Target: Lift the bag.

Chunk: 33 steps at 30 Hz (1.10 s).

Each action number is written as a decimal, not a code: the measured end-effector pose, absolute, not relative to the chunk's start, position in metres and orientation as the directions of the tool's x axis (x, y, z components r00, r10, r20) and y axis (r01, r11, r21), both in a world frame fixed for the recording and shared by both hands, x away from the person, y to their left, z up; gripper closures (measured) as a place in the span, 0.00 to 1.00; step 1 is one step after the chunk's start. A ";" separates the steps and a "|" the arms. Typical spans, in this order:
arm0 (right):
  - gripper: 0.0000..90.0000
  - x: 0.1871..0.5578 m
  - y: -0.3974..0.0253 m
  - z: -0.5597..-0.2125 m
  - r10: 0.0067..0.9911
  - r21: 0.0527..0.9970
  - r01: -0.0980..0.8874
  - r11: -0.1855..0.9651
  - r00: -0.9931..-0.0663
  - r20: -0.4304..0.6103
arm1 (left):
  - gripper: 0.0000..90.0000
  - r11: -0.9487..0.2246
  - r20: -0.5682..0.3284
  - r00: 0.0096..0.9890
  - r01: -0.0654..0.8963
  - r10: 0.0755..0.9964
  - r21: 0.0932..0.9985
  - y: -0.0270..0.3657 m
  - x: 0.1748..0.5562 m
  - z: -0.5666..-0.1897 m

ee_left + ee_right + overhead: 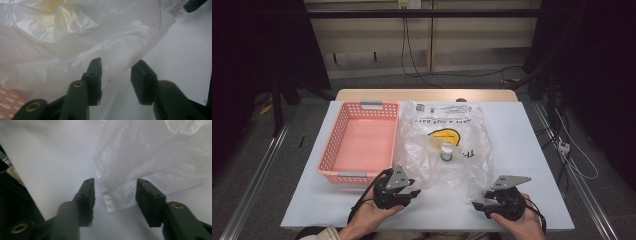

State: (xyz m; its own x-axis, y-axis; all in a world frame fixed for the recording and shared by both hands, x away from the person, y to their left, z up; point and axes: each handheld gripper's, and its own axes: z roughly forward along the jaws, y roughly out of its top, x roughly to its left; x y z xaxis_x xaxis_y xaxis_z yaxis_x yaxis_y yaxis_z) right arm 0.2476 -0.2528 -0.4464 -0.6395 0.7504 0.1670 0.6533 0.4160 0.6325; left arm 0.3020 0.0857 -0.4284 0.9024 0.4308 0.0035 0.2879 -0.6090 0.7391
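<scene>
Both grippers wait at the near edge of a clear plastic bag.

The plastic bag (447,145) lies flat on the white table (522,150), just beside the pink basket (357,142), a small jar (446,152) inside it. The left gripper (414,192) and the right gripper (476,205) both have jaws spread, with the bag's edge between them, ungripped.

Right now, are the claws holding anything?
No. Both the left claw and the right claw are open, each with an edge of the plastic bag between its jaws, not pinched.
</scene>
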 end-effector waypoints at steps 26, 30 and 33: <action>1.00 0.263 -0.266 -0.427 0.737 0.731 0.622 0.281 -0.628 0.251 | 1.00 -0.545 -0.076 0.913 0.305 0.401 0.781 0.094 0.308 -0.416; 1.00 0.266 -0.269 -0.420 0.736 0.750 0.609 0.260 -0.628 0.255 | 1.00 -0.524 -0.074 0.914 0.293 0.398 0.800 0.095 0.309 -0.409; 1.00 0.270 -0.272 -0.411 0.731 0.771 0.593 0.231 -0.629 0.264 | 1.00 -0.502 -0.070 0.914 0.281 0.399 0.818 0.097 0.310 -0.401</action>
